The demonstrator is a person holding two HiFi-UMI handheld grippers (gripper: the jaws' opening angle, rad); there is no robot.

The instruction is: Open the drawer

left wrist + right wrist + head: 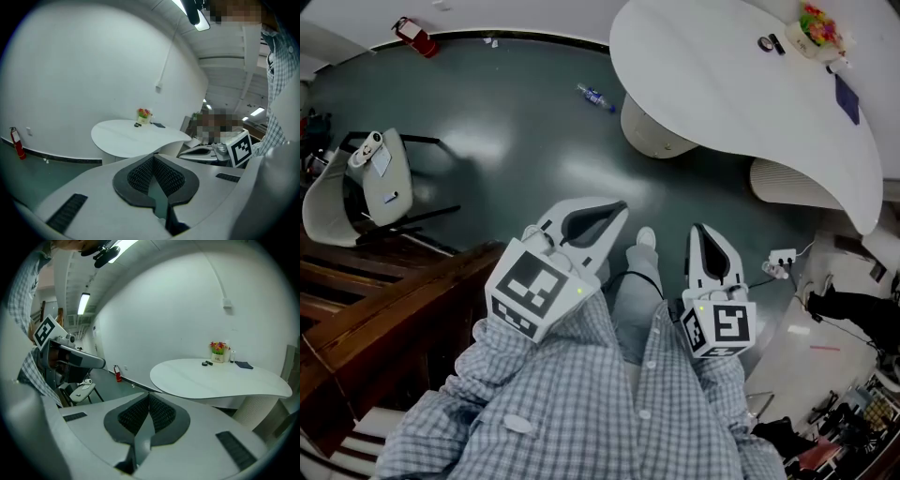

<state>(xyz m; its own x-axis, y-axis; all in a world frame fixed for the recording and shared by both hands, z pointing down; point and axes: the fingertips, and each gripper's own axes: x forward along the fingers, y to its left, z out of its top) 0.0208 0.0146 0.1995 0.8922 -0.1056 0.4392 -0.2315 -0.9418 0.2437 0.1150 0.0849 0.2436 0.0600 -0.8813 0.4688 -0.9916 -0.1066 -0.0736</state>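
Drawer: no front or handle can be made out in any view. The likeliest carrier, by judgement, is the dark wooden furniture (384,300) at the lower left of the head view, just beside the left tool (617,210) and below it.

Left tool: jaws closed pad to pad, nothing between them. Right tool (699,231): likewise closed and empty. Both are held in front of the person's checked shirt (581,403) and aim over the green floor (506,131) toward the white worktop (722,84), not toward the wood.

Risks, as judged from this position:
- With the jaws together, neither tool can take a handle; an approach made before they part would only bump the front.
- The left tool lies close to the furniture's top edge, so a turn toward it could strike the wood.
- With no handle in view, the reach would start blind; a wrong panel may be gripped.
- A power strip (780,260) with its cable lies on the floor near the right side, and a bottle (595,97) farther off; stepping round could catch the cable.
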